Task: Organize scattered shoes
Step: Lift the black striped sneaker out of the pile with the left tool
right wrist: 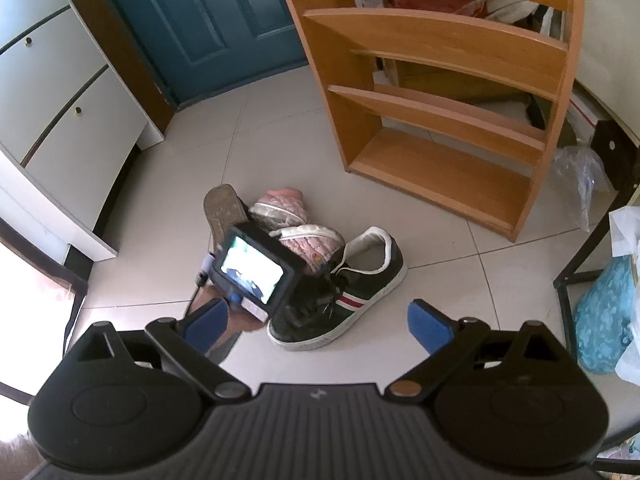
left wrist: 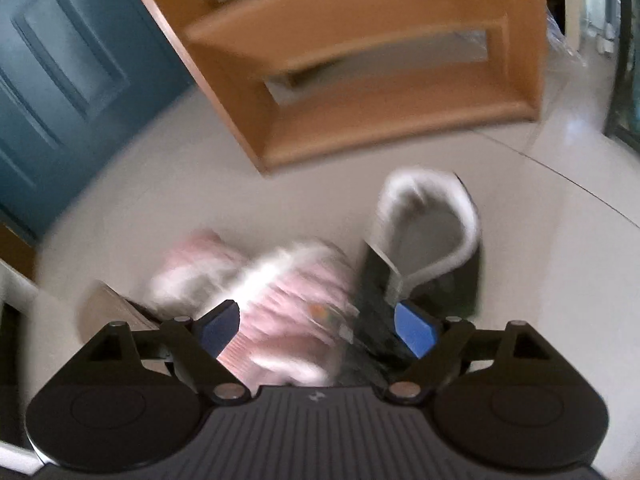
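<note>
The left wrist view is blurred. My left gripper (left wrist: pixel 318 330) is open and hangs low over a heap of shoes on the tiled floor. A pink quilted shoe (left wrist: pixel 292 300) lies between its blue pads, which do not press on it. The right pad sits over the laces of a dark green sneaker (left wrist: pixel 432 256) with white lining. In the right wrist view my right gripper (right wrist: pixel 319 326) is open and empty, above the same sneaker (right wrist: pixel 344 300). Two pink shoes (right wrist: pixel 308 244) and a shoe with its brown sole up (right wrist: pixel 222 208) lie behind it. The lit screen (right wrist: pixel 252 268) on the left tool covers part of the heap.
A slanted wooden shoe rack (right wrist: pixel 440 152) stands just beyond the heap, its lower shelves bare. A teal door (right wrist: pixel 208 20) and white cabinets (right wrist: pixel 68 112) are at the left. Plastic bags (right wrist: pixel 580 172), a blue bag (right wrist: pixel 604 312) and a black metal frame (right wrist: pixel 580 256) crowd the right.
</note>
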`<state>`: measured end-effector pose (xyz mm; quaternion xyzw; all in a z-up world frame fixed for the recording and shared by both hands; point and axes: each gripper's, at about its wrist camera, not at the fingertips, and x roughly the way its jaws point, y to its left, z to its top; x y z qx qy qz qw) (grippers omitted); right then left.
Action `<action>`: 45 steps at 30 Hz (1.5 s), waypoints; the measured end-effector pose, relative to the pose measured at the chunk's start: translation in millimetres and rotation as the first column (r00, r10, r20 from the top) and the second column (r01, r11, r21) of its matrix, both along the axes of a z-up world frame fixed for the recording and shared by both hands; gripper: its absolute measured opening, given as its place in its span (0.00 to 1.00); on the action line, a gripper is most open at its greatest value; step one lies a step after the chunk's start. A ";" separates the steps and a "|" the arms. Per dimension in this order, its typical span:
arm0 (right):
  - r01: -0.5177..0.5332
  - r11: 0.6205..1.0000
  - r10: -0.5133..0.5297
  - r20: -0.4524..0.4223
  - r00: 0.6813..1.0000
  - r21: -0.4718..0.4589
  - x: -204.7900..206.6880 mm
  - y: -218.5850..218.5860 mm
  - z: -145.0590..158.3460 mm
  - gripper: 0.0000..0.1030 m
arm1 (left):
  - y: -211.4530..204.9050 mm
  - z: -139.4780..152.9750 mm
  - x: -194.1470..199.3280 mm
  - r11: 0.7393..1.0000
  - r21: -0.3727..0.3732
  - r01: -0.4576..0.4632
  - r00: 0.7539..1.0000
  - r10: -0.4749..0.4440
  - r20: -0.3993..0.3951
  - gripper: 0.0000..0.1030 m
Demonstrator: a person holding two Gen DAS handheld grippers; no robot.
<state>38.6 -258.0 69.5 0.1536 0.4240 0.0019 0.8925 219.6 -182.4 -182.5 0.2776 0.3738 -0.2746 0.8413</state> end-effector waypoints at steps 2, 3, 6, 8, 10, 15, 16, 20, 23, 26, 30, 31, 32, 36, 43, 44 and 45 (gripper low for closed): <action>-0.003 1.000 0.003 0.001 1.000 -0.002 -0.3 1.7 0.0 0.94 | -2.0 -12.5 -0.3 0.999 -0.045 -0.024 0.997 0.021 -0.072 0.85; -0.004 1.000 0.004 0.000 1.000 -0.004 -0.6 2.5 -0.3 0.94 | -4.2 -20.5 -1.4 0.997 -0.066 -0.039 0.992 0.031 -0.119 0.85; -0.004 1.000 0.004 -0.010 1.000 -0.006 -0.3 3.2 -3.5 0.94 | -14.4 -35.1 -17.9 0.998 -0.036 -0.053 0.996 0.050 -0.070 0.85; 0.000 1.000 0.000 -0.017 1.000 -0.003 0.1 2.2 -5.0 0.94 | -23.7 -40.5 -29.8 0.999 0.029 -0.012 1.000 0.013 -0.009 0.81; 0.003 1.000 -0.003 -0.016 1.000 0.003 -0.6 1.6 -4.4 0.94 | -22.2 -37.7 -30.1 1.000 0.012 -0.009 1.000 0.009 -0.015 0.74; 0.005 1.000 -0.005 -0.010 1.000 0.011 -2.2 1.1 -2.3 0.94 | -14.1 -19.9 -12.1 0.997 -0.070 -0.024 0.998 0.019 -0.062 0.49; 0.007 1.000 -0.006 -0.011 1.000 0.013 -2.5 0.7 -2.5 0.94 | -15.8 -21.0 -10.8 0.998 -0.065 -0.020 0.998 0.016 -0.062 0.49; 0.008 1.000 -0.008 -0.013 1.000 0.016 -3.7 0.1 -2.8 0.94 | -24.8 -22.5 -8.0 0.999 -0.049 -0.008 0.999 0.006 -0.034 0.49; 0.008 1.000 -0.008 -0.013 1.000 0.018 -4.7 -0.3 -2.6 0.94 | -29.0 -21.2 -11.7 0.999 -0.030 0.030 1.000 -0.030 -0.006 0.44; 0.011 1.000 -0.011 -0.018 1.000 0.023 -5.7 -1.2 -3.2 0.94 | -28.8 -19.8 -10.5 0.999 -0.049 0.015 1.000 -0.016 -0.025 0.31; 0.019 0.999 -0.018 -0.012 1.000 0.029 -7.4 -2.4 -0.9 0.94 | -12.1 -12.1 0.1 0.973 -0.180 -0.143 0.981 0.116 -0.153 0.12; 0.019 0.999 -0.019 -0.008 1.000 0.028 -7.7 -2.9 -0.1 0.94 | -9.6 -11.5 1.1 0.966 -0.199 -0.164 0.976 0.129 -0.178 0.12; 0.021 0.999 -0.021 -0.007 1.000 0.028 -8.1 -3.5 0.1 0.94 | -7.9 -9.8 0.7 0.958 -0.216 -0.186 0.969 0.142 -0.201 0.11; 0.029 0.999 -0.028 -0.010 1.000 0.033 -8.5 -5.2 -0.6 0.94 | -14.5 -2.8 -4.7 0.949 -0.240 -0.202 0.962 0.147 -0.229 0.11; 0.039 0.999 -0.039 0.001 0.999 0.036 -9.8 -7.1 2.7 0.94 | -25.4 14.6 -2.3 0.971 -0.191 -0.144 0.989 0.135 -0.062 0.31; 0.042 0.998 -0.042 0.002 0.999 0.040 -10.5 -8.2 3.1 0.94 | -26.7 17.2 3.0 0.973 -0.201 -0.113 0.993 0.105 -0.050 0.54; 0.046 0.998 -0.046 0.002 0.999 0.044 -11.1 -9.3 3.3 0.94 | -28.1 19.8 8.6 0.973 -0.216 -0.078 0.997 0.070 -0.044 0.64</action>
